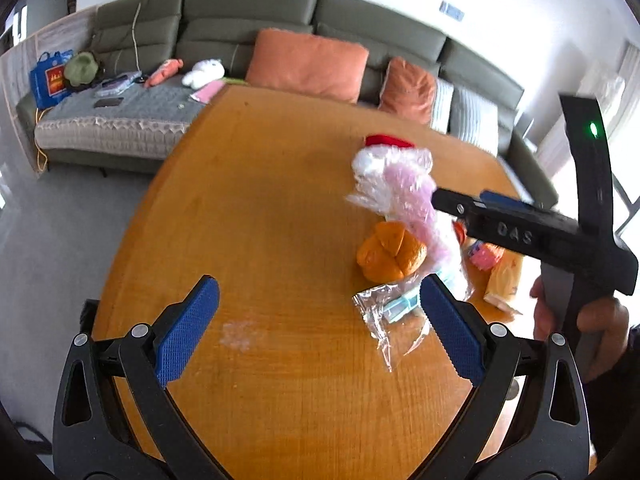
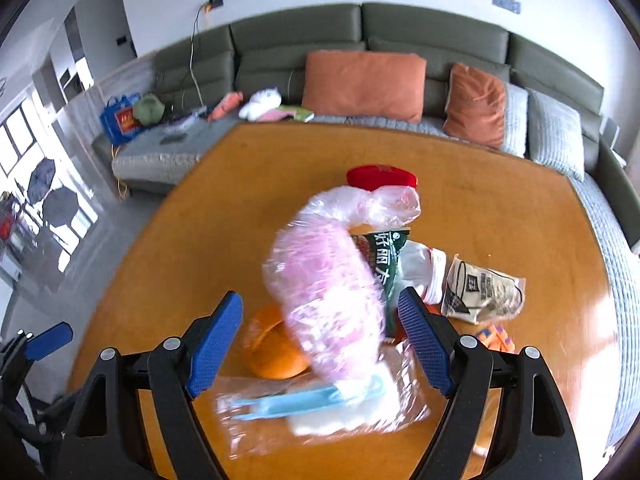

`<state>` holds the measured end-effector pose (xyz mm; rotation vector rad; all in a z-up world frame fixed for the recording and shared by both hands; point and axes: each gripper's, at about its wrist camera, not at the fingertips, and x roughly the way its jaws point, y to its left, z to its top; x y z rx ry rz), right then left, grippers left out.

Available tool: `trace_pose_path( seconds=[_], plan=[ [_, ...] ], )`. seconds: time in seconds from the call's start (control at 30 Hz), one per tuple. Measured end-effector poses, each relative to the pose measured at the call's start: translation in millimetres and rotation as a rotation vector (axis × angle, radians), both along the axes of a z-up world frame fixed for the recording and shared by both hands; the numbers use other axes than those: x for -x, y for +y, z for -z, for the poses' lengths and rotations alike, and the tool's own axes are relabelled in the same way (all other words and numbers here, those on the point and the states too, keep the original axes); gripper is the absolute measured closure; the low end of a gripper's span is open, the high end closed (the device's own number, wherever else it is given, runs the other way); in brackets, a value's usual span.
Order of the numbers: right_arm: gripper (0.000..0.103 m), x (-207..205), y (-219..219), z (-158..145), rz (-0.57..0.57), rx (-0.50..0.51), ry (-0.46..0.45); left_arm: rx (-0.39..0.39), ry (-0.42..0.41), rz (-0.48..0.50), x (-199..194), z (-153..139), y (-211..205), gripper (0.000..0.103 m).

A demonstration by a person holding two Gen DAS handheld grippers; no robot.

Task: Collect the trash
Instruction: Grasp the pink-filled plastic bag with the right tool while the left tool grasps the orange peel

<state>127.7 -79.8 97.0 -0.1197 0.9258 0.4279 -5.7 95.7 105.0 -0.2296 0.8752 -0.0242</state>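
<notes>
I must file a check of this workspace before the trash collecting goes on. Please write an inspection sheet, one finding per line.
Surface: wooden table, a pale smudge near the left gripper.
Job's things: pink plastic bag, orange peel, clear wrapper, green packet, printed white packet, red lid, all bunched on the table's right half.
Clutter: toys and a blue bag on the sofa.
Grippers: left gripper open, empty; right gripper open around the pink bag, pads not pressing.
Cables: a thin cord hanging down the wall to the sofa.
Surroundings: green sofa, orange cushions.
</notes>
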Motion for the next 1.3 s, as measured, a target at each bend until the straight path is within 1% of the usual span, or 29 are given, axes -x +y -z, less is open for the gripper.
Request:
trace_pose_path(
  seconds=[0.03, 0.1, 0.13, 0.17, 0.2, 0.23, 0.27, 0.3, 0.37, 0.43, 0.63, 0.77, 0.87, 0.9, 0.93, 0.97, 1.0, 1.03, 1.07, 1.1, 1.13, 1.23, 1.3],
  plan=[
    [0.022, -6.6, 1.9, 6.5, -0.013, 0.023, 0.013, -0.018, 0.009, 0.003, -4.1, 2.1, -5.5, 0.006],
    [0.022, -20.3, 2.2, 16.4, -0.033, 0.034, 0.034, -0.05, 0.023, 0.013, -9.4, 6.0, -15.8, 0.006],
    [0.023, -22.3, 2.6, 19.3, -0.038, 0.033, 0.042, -0.056, 0.031, 0.019, -13.9, 8.2, -19.6, 0.006],
    [0.027, -27.6, 4.1, 24.1, -0.045, 0.032, 0.066, -0.058, 0.038, 0.025, -17.1, 10.1, -22.1, 0.006],
    [0.044, -32.2, 4.6, 29.1, -0.053, 0.024, 0.1, -0.06, 0.045, 0.03, -21.0, 11.9, -24.5, 0.006],
    [0.055, -35.5, 3.6, 33.1, -0.055, 0.001, 0.138, -0.06, 0.055, 0.036, -26.2, 14.4, -27.9, 0.006],
    [0.07, -34.9, 2.2, 32.5, -0.05, -0.017, 0.143, -0.057, 0.063, 0.04, -30.1, 16.5, -31.0, 0.006],
    [0.079, -33.4, -0.2, 28.7, -0.05, -0.038, 0.131, -0.053, 0.071, 0.045, -37.0, 18.1, -33.5, 0.006],
    [0.083, -29.2, -5.9, 17.5, -0.047, -0.085, 0.108, -0.058, 0.078, 0.051, -44.3, 20.2, -37.1, 0.006],
    [0.084, -26.9, -17.3, 2.9, -0.024, -0.13, 0.075, -0.067, 0.079, 0.064, -52.7, 23.6, -42.3, 0.006],
    [0.084, -24.7, -49.5, -29.9, 0.055, -0.192, 0.018, -0.038, 0.125, 0.156, -89.7, 35.9, -62.9, 0.006],
    [0.084, -25.3, -63.6, -38.4, 0.1, -0.211, 0.01, -0.066, 0.165, 0.21, -110.1, 50.0, -79.6, 0.006],
    [0.083, -25.3, -70.5, -41.6, 0.121, -0.211, 0.005, -0.104, 0.207, 0.189, -119.4, 62.5, -84.1, 0.006],
    [0.083, -24.9, -72.6, -41.7, 0.127, -0.213, 0.005, -0.107, 0.219, 0.18, -119.7, 66.8, -84.1, 0.011],
    [0.083, -24.7, -73.9, -41.7, 0.133, -0.214, 0.005, -0.105, 0.235, 0.177, -120.0, 71.2, -83.5, 0.019],
    [0.083, -25.7, -75.9, -42.0, 0.135, -0.215, 0.005, -0.089, 0.248, 0.182, -120.0, 74.8, -84.0, 0.023],
    [0.083, -25.1, -77.2, -41.8, 0.139, -0.218, 0.004, -0.077, 0.261, 0.186, -121.8, 76.9, -85.7, 0.031],
    [0.083, -24.3, -78.1, -41.8, 0.142, -0.22, 0.003, -0.075, 0.271, 0.193, -120.5, 80.0, -87.7, 0.033],
    [0.083, -24.0, -77.9, -42.4, 0.144, -0.222, 0.001, -0.084, 0.26, 0.194, -118.2, 80.1, -89.4, 0.034],
    [0.083, -23.3, -77.7, -43.0, 0.146, -0.222, -0.001, -0.087, 0.241, 0.196, -115.6, 78.8, -89.6, 0.038],
    [0.083, -22.0, -78.3, -43.1, 0.146, -0.222, -0.001, -0.075, 0.222, 0.193, -112.0, 76.3, -87.6, 0.042],
    [0.083, -17.1, -74.3, -46.3, 0.136, -0.221, -0.007, -0.02, 0.199, 0.168, -102.0, 67.7, -77.3, 0.043],
    [0.083, -13.2, -70.4, -49.4, 0.128, -0.22, -0.012, -0.012, 0.178, 0.159, -92.6, 58.0, -73.3, 0.043]
  ],
)
